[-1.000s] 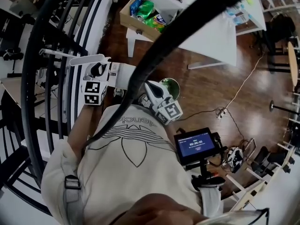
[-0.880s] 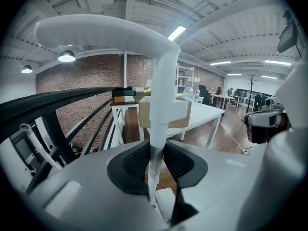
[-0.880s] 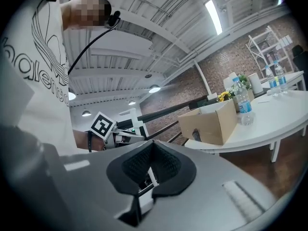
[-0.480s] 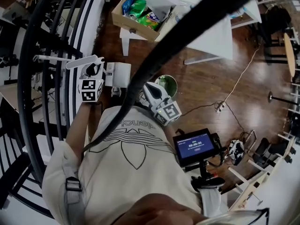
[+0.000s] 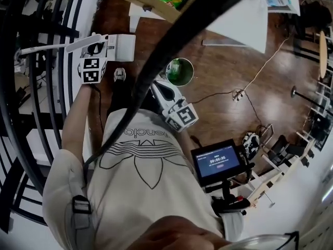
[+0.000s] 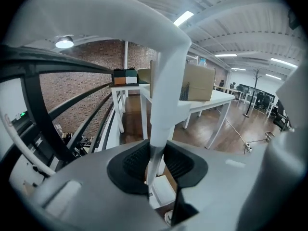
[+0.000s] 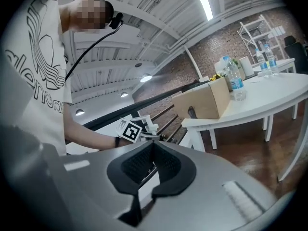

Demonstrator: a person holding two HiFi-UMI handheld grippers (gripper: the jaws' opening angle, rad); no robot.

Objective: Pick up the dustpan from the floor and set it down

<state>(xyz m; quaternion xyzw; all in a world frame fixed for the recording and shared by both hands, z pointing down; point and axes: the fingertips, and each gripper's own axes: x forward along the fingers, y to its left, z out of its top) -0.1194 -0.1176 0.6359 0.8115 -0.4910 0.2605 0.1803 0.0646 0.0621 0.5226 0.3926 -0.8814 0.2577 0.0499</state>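
The left gripper (image 6: 155, 162) is clamping the upright white plastic handle of the long-handled dustpan (image 6: 166, 95), its black ribbed pads pressing on either side of the stem low down, with the squarish white pan hanging below the jaws. From the head view, the pan (image 5: 122, 47) is sitting at the far left of the scene, just beside the black metal railing (image 5: 52, 87) and left of the round green bin (image 5: 179, 71); I cannot tell whether its base is touching the dark wooden floor or hanging clear of it. The right gripper (image 7: 151, 160) is riding nearer the person's body, jaws drawn together and carrying nothing, pointing toward the left one. Beyond them, the white table (image 6: 216, 100) is carrying a brown cardboard box (image 6: 199, 83). Looking at the dustpan itself, it is reading as light, hollow and stiff, with a smooth, likely slippery moulded surface. That slim handle is the natural place to grip, and a firm squeeze across its narrow faces seems wise because the pan's weight below could make it swing or twist in the pads. Lowering it looks like a job for going slowly and level, so the pan's bottom is meeting the floor flat rather than tipping.
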